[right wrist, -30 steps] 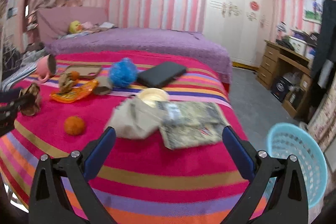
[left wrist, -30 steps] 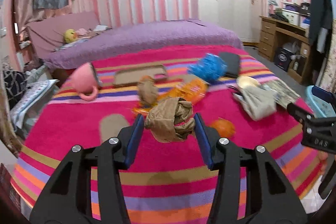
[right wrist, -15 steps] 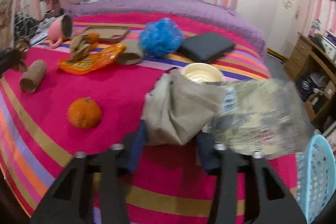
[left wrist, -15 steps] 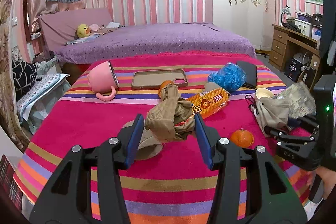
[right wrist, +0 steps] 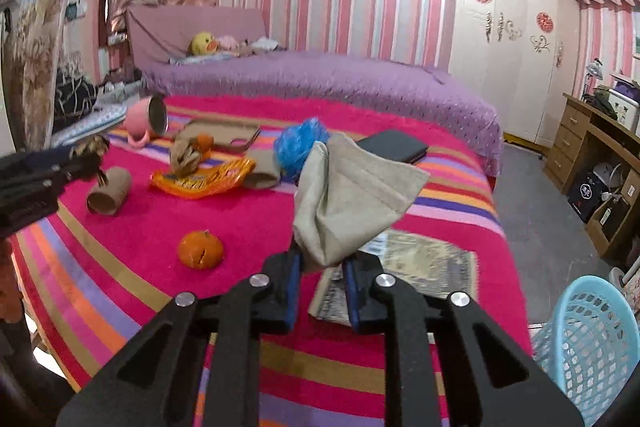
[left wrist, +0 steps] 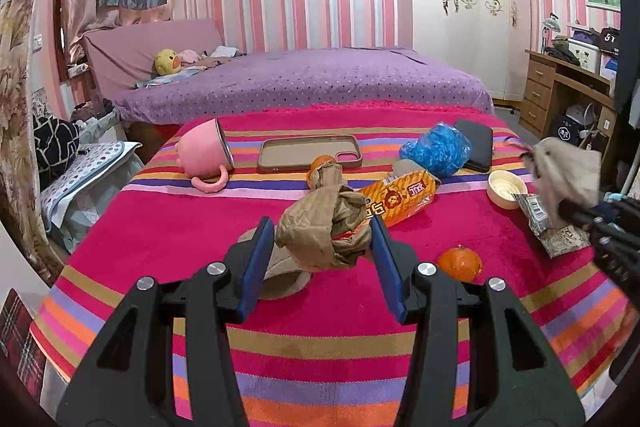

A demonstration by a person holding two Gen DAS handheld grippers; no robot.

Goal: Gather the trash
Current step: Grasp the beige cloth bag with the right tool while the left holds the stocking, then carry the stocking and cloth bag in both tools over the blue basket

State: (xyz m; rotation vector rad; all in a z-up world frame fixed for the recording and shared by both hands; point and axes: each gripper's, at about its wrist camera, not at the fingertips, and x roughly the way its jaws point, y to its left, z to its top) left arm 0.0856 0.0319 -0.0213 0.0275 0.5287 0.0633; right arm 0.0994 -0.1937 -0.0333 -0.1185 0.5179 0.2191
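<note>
My right gripper (right wrist: 320, 281), jaws just closing, is clenched on the beige paper bag (right wrist: 352, 199), lifted off the bed; blue basket (right wrist: 588, 343) sits low right, nearest this hand. Left gripper (left wrist: 322, 259) clamps crumpled brown paper (left wrist: 326, 227).

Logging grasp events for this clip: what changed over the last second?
The right gripper has just been closing and now pinches the beige cloth, lifted off the striped cover. The left gripper stays clamped on the crumpled brown paper. Other items lie unmoved.
</note>
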